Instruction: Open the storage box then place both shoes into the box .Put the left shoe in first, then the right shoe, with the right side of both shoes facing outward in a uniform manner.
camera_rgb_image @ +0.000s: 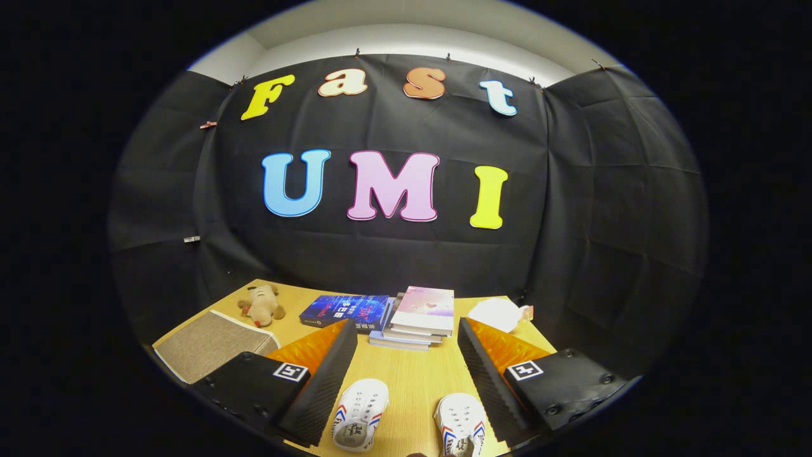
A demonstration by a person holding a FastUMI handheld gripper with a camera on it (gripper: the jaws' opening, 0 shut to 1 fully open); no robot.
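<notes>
Two white shoes with red and blue side stripes lie on the wooden table below me, toes pointing away. One shoe (359,412) is by the left finger (327,374), the other shoe (461,431) by the right finger (485,374). My gripper (406,355) hangs above them, open wide, with nothing between its fingers. Both shoes lie in the gap between the fingers, apart from the pads.
Beyond the fingers a stack of books (419,317) with a pink cover on top rests next to a blue book (346,311). A plush toy (262,304) and a woven brown mat (209,343) are on the left. A white packet (498,314) lies at the back right.
</notes>
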